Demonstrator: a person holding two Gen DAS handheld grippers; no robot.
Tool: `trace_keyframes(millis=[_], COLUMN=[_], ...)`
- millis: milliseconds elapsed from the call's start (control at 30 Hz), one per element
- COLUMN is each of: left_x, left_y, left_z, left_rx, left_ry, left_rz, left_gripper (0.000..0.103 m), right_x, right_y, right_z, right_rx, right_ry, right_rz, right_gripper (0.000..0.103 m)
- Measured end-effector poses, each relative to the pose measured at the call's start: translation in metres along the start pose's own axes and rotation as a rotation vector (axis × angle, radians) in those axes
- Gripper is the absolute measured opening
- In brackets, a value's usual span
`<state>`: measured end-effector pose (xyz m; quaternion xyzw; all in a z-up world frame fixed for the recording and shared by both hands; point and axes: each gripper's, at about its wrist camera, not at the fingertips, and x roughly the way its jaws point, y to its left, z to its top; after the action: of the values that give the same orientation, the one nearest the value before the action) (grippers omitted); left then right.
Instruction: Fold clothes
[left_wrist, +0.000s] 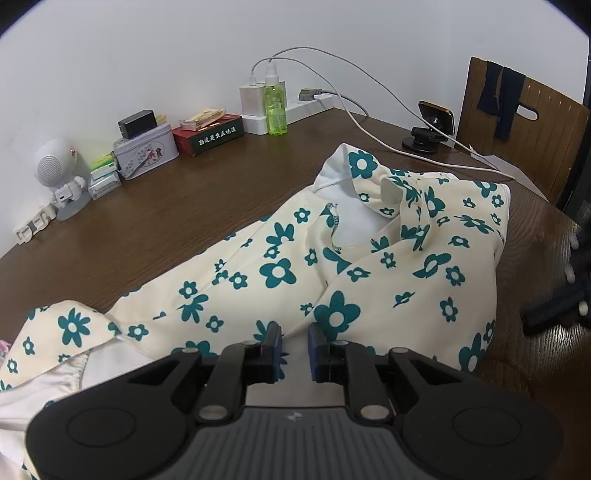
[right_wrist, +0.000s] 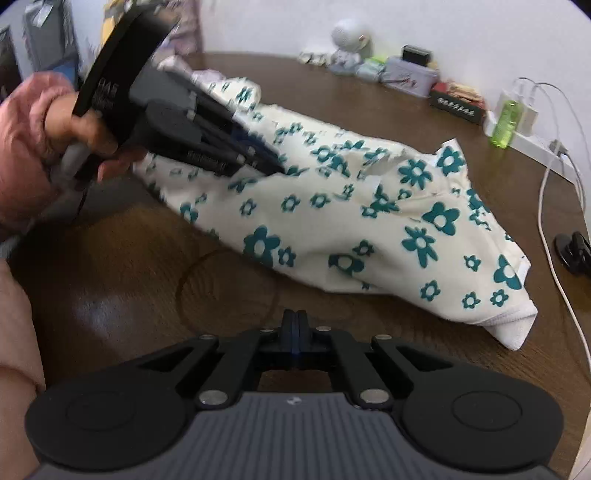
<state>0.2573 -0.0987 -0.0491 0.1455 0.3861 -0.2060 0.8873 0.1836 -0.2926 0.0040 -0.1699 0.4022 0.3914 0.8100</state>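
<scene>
Two wrist views over the brown table, where the cream garment with teal flowers lies rumpled, its long axis running diagonally from the sleeve end by my left side to the white-lined hem corner at the far right. My left gripper points down into the cloth near its middle; in its own view the blue pads stand only a little apart with fabric directly under and between them, and in the right wrist view its tips press into a raised fold — I judge it is pinching that fold, though the contact itself is hidden by the fingers. My right gripper is fully closed on nothing, hovering over bare wood just short of the garment's near edge. The relation that matters: the cloth lies ahead and to the right of my right tool, the hem corner being the nearest free end to it — my left hand, in a pink sleeve, already occupies the other end. The right jaws would need to part before taking that edge.
</scene>
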Motion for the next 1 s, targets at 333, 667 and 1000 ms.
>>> trace_keyframes(millis=[333, 667, 1000], left_x=[-0.001, -0.001, -0.001], left_y=[0.0, 0.0, 0.002], left_z=[-0.002, -0.004, -0.004], left_rx=[-0.001, -0.003, -0.005], left_ry=[-0.009, -0.016, -0.023], left_rz=[-0.006, -0.009, -0.01], left_gripper=[0.013, 0.014, 0.014], right_x=[0.011, -0.004, -0.03], right_y=[-0.018, -0.026, -0.053], right_z=[0.007, 0.009, -0.012], right_rx=[-0.034, -0.043, 0.137], right_ry=[-0.052, -0.043, -0.037], right_rz=[-0.215, -0.151, -0.168], right_gripper=[0.045, 0.001, 0.037])
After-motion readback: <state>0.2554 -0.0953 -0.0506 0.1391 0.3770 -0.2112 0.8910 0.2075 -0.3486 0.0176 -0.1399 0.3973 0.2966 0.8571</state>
